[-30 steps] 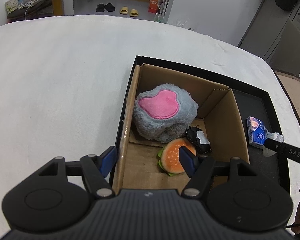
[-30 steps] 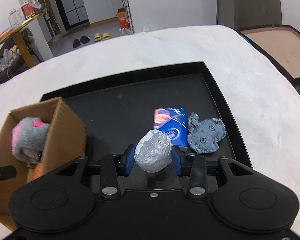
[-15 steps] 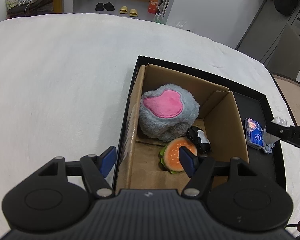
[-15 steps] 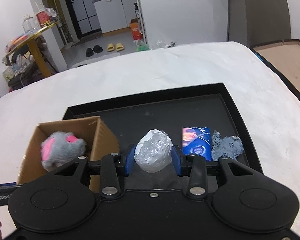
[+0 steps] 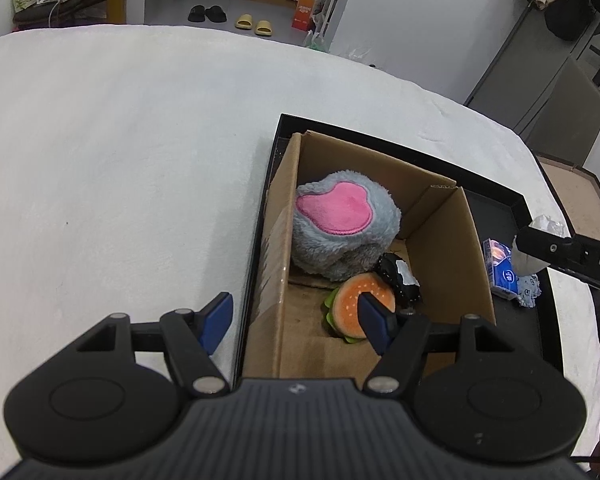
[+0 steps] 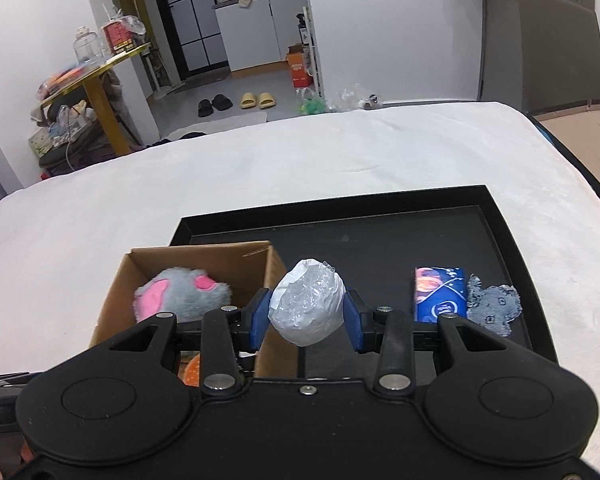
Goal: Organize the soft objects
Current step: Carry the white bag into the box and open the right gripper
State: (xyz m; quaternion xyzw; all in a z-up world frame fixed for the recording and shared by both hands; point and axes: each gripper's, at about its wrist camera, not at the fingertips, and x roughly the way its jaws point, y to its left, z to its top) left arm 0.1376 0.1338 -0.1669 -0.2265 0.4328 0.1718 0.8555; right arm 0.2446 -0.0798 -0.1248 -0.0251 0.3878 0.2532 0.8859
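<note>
A cardboard box [image 5: 440, 236] stands at the left end of a black tray [image 6: 380, 244]. In it lie a grey and pink plush [image 5: 340, 224], an orange burger toy [image 5: 352, 304] and a small black and white toy [image 5: 400, 278]. My left gripper [image 5: 296, 320] is open and empty, hovering over the box's near left wall. My right gripper [image 6: 306, 316] is shut on a white plastic-wrapped ball [image 6: 307, 306], held above the tray just right of the box [image 6: 256, 264]. A blue tissue pack [image 6: 439, 294] and a grey felt piece [image 6: 492, 310] lie on the tray's right side.
The tray sits on a white cloth-covered table [image 5: 120, 152]. A second tray with a brown inside [image 6: 580, 136] lies past the table's right edge. Beyond the table are slippers on the floor [image 6: 256, 100] and a cluttered side table [image 6: 92, 76].
My right gripper has risen and moved left with the white ball, from over the tissue pack to beside the box. The left gripper has drawn back slightly and stays open.
</note>
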